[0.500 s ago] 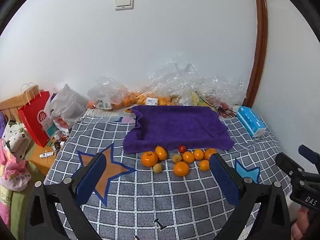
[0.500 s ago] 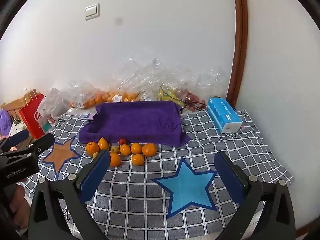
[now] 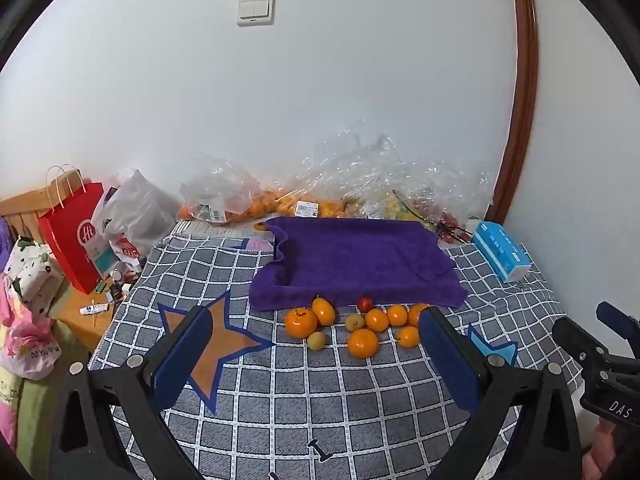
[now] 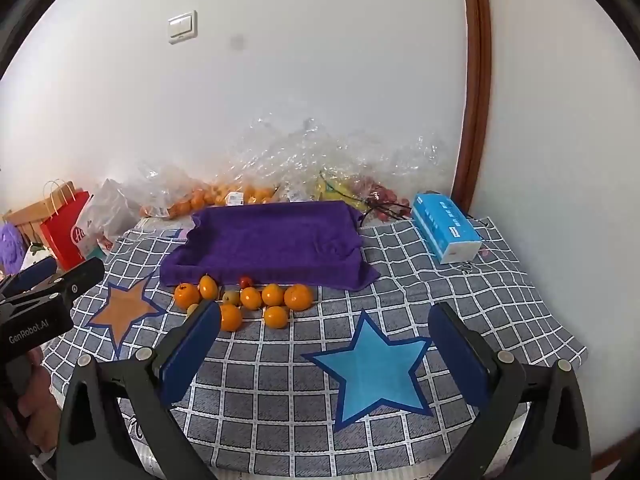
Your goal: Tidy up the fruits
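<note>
Both tools are spread as wide as they go and holding nothing: the left tool [image 3: 316, 344] and the right tool [image 4: 324, 332] just hang above the grey checked cloth with star patches [image 3: 360, 400] that covers the surface.

The task's thing is the loose cluster of small orange, yellow-green and red fruits [image 3: 356, 324], sitting right along the near edge of the rumpled purple towel [image 3: 352, 260], a bit nearer the left tool than the right one.

What could go wrong, by the look of it: the fruits are round and packed close, some touching, so closing on one could easily nudge its neighbours and send them rolling away from the towel toward the near edge of the surface. The tiny red fruit [image 3: 364, 304] is tucked against the towel's edge, so a finger might snag the fabric instead.

Around the towel: crinkly clear plastic bags of more fruit [image 3: 320, 196] behind it against the wall, a blue tissue box [image 3: 502, 250] to its right, a red paper shopping bag [image 3: 74, 236] off to its left. Nothing sits between the tools and the fruits.
</note>
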A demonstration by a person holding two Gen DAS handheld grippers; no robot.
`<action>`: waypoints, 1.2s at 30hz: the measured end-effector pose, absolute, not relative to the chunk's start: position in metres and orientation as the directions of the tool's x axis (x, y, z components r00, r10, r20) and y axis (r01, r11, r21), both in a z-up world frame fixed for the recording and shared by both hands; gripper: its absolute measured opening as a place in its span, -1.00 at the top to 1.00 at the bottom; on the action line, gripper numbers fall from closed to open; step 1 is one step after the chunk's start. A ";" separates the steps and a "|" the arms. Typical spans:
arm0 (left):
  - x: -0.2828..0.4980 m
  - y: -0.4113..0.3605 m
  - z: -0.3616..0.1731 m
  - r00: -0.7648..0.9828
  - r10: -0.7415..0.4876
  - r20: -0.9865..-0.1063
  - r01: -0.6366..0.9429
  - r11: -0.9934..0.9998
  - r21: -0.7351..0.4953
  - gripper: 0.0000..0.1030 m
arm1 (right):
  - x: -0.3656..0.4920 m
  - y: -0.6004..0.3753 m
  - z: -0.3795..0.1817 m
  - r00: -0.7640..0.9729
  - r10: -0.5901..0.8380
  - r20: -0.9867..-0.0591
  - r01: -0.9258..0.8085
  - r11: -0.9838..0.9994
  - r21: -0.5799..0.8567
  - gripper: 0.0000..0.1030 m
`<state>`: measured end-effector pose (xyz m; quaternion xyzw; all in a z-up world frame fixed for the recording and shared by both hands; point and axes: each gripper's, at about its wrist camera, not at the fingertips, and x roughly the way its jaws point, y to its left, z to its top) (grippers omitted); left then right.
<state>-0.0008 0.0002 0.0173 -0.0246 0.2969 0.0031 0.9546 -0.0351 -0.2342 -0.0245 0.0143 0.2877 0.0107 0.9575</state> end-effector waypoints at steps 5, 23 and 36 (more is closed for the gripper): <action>-0.007 0.003 0.011 0.831 -0.009 -0.556 -0.018 0.999 -0.043 -1.00 | -0.036 -0.234 -0.024 0.836 0.033 -0.548 -0.014 0.999 0.038 -0.98; -0.008 0.001 0.010 0.829 -0.008 -0.559 -0.015 0.999 -0.036 -1.00 | -0.037 -0.233 -0.022 0.839 0.036 -0.543 -0.017 0.999 0.038 -0.98; -0.009 -0.001 0.008 0.830 -0.010 -0.557 -0.011 0.999 -0.036 -1.00 | -0.037 -0.232 -0.023 0.842 0.044 -0.537 -0.020 0.999 0.050 -0.98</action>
